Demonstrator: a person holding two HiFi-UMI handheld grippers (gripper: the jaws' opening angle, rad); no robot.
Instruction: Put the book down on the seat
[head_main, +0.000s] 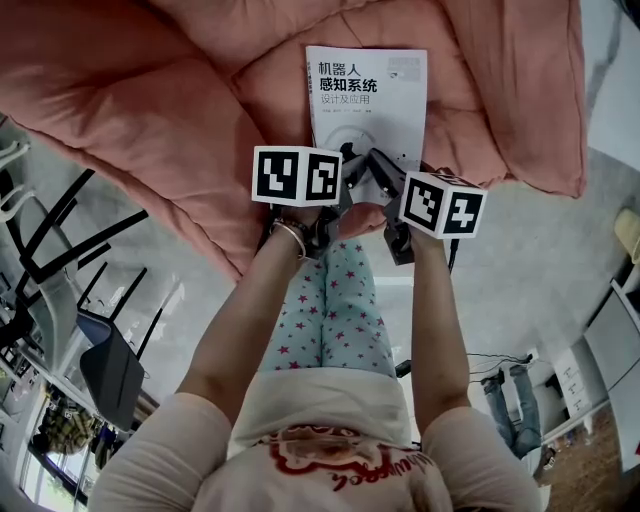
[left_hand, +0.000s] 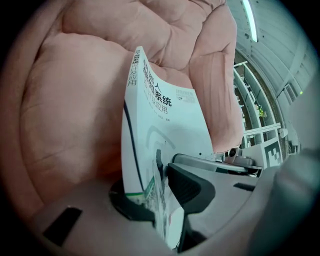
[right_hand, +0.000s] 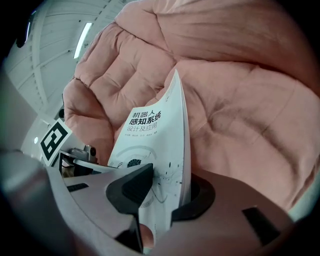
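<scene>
A white paperback book (head_main: 367, 95) with dark printed characters on its cover hangs over a big pink cushioned seat (head_main: 180, 110). My left gripper (head_main: 335, 190) is shut on the book's near left corner, and my right gripper (head_main: 395, 200) is shut on its near right corner. In the left gripper view the book (left_hand: 165, 130) stands edge-on between the dark pads (left_hand: 187, 187). The right gripper view shows the book (right_hand: 155, 140) clamped between its pads (right_hand: 131, 189), with the pink seat (right_hand: 240, 115) close behind. Whether the book touches the cushion is unclear.
Grey floor (head_main: 520, 250) surrounds the pink seat. Black chair frames (head_main: 60, 270) stand at the left. Cables and a pair of jeans (head_main: 510, 400) lie at the lower right. White shelving (left_hand: 250, 105) shows beyond the seat in the left gripper view.
</scene>
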